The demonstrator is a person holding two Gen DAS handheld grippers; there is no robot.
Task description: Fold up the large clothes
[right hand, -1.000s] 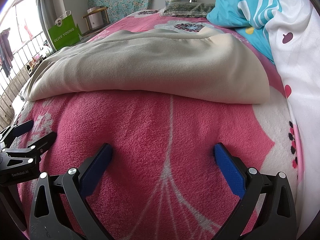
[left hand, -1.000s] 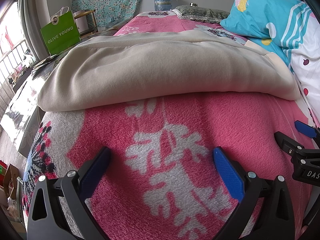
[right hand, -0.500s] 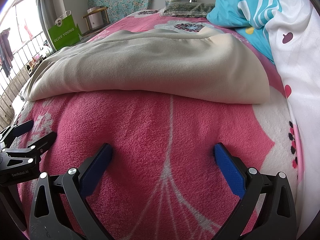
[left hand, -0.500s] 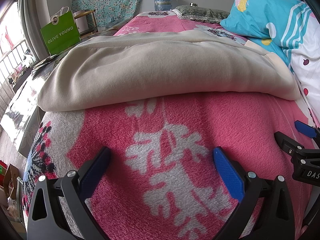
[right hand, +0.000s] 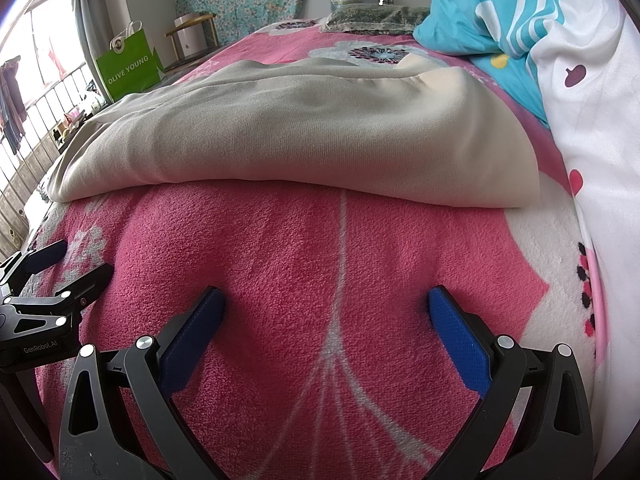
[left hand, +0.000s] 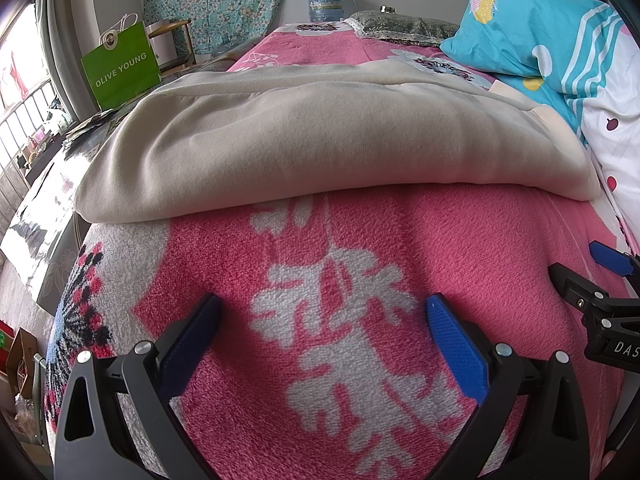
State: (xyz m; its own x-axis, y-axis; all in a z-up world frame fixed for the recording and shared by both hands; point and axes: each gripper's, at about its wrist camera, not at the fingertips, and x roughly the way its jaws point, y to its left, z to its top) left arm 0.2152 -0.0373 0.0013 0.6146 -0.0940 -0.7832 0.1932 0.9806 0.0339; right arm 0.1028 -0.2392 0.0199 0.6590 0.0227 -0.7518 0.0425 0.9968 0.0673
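Pink blanket (left hand: 400,248) bare before folded beige garment (left hand: 320,140); left tongs (left hand: 320,340), right tongs (right hand: 324,320) spread, empty.

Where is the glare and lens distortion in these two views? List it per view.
Left wrist view: window at the left edge blown out, glare on the shiny surface below it; fisheye bows the beige garment into an arch. Right wrist view: window overexposed at upper left; dark vignette in the corners; pink blanket bulges, fibres sharp.

Bare pink blanket (left hand: 400,240) lies ahead; folded beige garment (left hand: 320,140) blocks beyond.
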